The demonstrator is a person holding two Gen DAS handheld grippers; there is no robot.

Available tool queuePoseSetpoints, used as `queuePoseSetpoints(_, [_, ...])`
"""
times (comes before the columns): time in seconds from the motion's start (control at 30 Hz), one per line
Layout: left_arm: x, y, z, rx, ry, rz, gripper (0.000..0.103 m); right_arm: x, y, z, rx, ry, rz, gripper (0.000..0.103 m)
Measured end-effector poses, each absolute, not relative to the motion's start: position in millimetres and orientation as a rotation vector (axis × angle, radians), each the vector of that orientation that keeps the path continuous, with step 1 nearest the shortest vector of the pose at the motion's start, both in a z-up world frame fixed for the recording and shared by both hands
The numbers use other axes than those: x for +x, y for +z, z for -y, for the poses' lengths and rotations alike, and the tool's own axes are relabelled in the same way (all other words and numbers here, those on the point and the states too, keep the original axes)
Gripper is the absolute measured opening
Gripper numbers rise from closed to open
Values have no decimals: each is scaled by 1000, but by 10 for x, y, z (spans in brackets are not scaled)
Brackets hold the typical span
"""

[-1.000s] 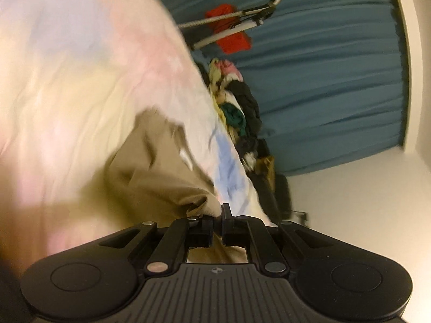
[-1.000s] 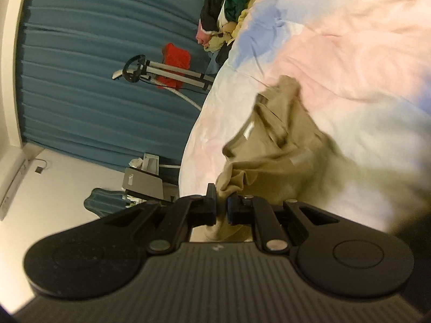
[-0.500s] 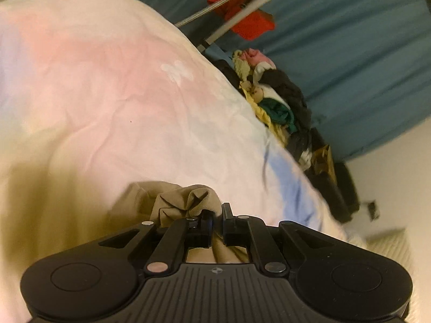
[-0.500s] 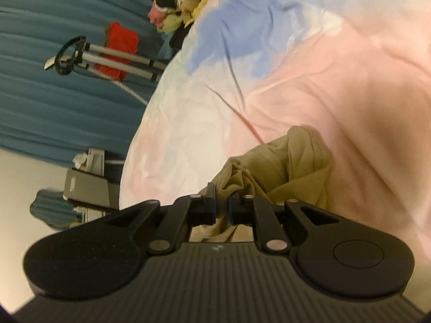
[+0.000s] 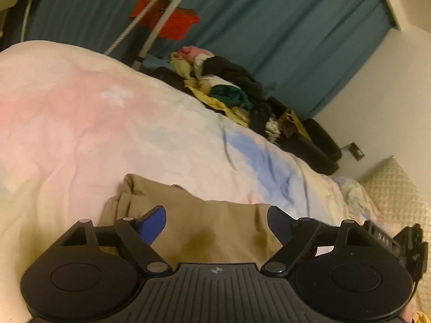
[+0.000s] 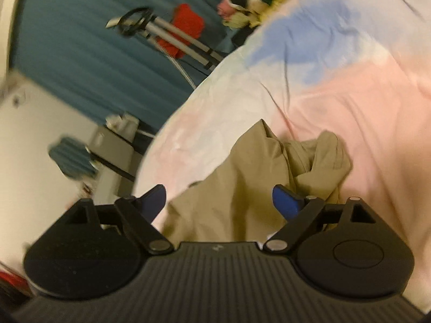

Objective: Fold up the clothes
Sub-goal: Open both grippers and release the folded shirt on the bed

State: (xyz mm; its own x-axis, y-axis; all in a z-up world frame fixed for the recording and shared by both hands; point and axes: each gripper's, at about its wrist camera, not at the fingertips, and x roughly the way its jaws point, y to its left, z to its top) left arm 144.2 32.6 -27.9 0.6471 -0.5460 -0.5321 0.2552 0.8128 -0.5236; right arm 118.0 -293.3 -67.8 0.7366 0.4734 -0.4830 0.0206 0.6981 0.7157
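Observation:
A khaki garment (image 5: 204, 223) lies on the pastel bedspread (image 5: 107, 123) just in front of my left gripper (image 5: 216, 222), which is open and empty, its blue pads apart over the cloth. In the right wrist view the same khaki garment (image 6: 242, 183) lies rumpled, bunched at its far right end. My right gripper (image 6: 219, 199) is open and empty above it. The other gripper's black body (image 5: 401, 242) shows at the right edge of the left wrist view.
A pile of mixed clothes (image 5: 223, 88) sits at the bed's far edge before teal curtains (image 5: 269, 27). A metal stand with a red item (image 5: 167, 21) rises behind the bed. A quilted pillow (image 5: 396, 188) lies right. A grey appliance (image 6: 113, 145) stands beside the bed.
Both grippers were shut on the khaki garment, holding it bunched. Both have now opened and let it go, and it lies spread lower on the bedspread.

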Motion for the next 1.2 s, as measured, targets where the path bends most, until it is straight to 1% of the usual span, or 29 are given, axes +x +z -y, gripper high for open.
queuePoseSetpoints(0.03, [1471, -302, -306, -413, -459, -738, 84, 1213, -678, 2862, 697, 282, -705, 70])
queuePoseSetpoints(0.07, [1517, -342, -285, -395, -442, -745, 84, 1258, -687, 2772, 604, 266, -702, 67])
queuePoseSetpoints(0.1, [1567, -388, -263, -376, -424, -754, 84, 1306, -709, 2699, 525, 244, -701, 65])
queuePoseSetpoints(0.17, [1660, -494, -207, -332, -392, -767, 84, 1422, -800, 2565, 402, 214, -693, 53])
queuePoseSetpoints(0.2, [1701, -557, -168, -304, -380, -770, 83, 1472, -847, 2519, 362, 197, -692, 52])
queuePoseSetpoints(0.33, [1759, -715, -18, -215, -357, -763, 83, 1616, -992, 2395, 303, 155, -696, 54])
queuePoseSetpoints(0.43, [1717, -695, 16, -179, -357, -749, 83, 1580, -970, 2359, 260, 157, -686, 54])
queuePoseSetpoints(0.6, [1529, -554, 2, -167, -371, -749, 83, 1278, -722, 2285, 228, 190, -649, 54])
queuePoseSetpoints(0.83, [922, -234, 103, -9, -400, -678, 83, 830, -556, 2162, 185, 204, -636, 54])
queuePoseSetpoints(1.07, [774, -432, 120, -14, -372, -798, 83, 602, -800, 2096, 196, 140, -709, 52])
queuePoseSetpoints(1.2, [762, -500, 68, -38, -356, -841, 83, 575, -779, 2072, 223, 121, -719, 52])
